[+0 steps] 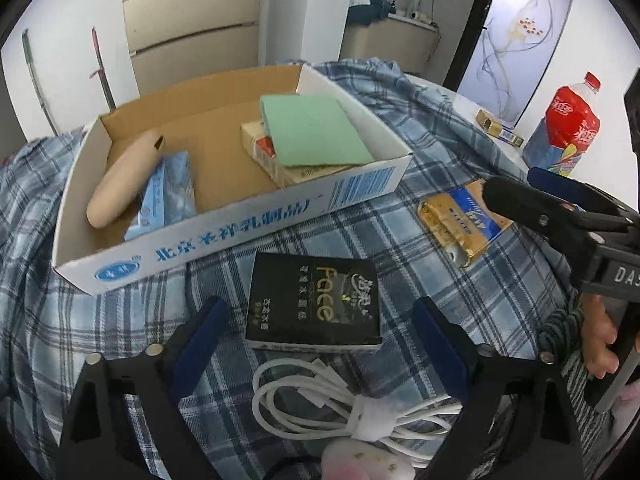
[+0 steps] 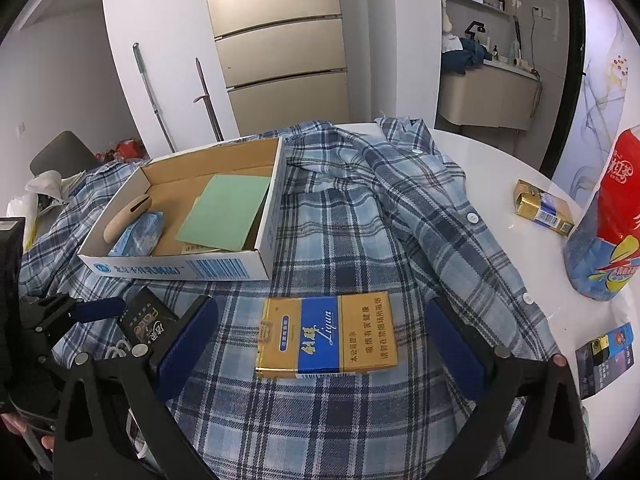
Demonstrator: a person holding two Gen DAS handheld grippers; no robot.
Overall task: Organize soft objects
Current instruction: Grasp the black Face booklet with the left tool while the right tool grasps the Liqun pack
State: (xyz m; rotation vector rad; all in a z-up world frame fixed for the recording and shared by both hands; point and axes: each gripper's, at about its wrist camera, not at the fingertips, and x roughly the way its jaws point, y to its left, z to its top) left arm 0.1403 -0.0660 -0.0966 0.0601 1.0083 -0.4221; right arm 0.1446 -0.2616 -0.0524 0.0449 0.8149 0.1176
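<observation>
Even, soft indoor light, faint shadows, strong fisheye bending and dark corners, mostly sharp.

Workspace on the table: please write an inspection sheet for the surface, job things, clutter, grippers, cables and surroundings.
Surface: white table, mostly covered by a blue plaid shirt.
Job's things: cardboard box holds a green cloth, a blue packet and a beige case; black tissue pack and gold-blue pack lie on the shirt.
Clutter: second gold pack, red-label bottle.
Grippers: left gripper open astride the black tissue pack; right gripper open astride the gold-blue pack.
Cables: coiled white cable beside the tissue pack.
Surroundings: beige fridge, washbasin counter.
</observation>
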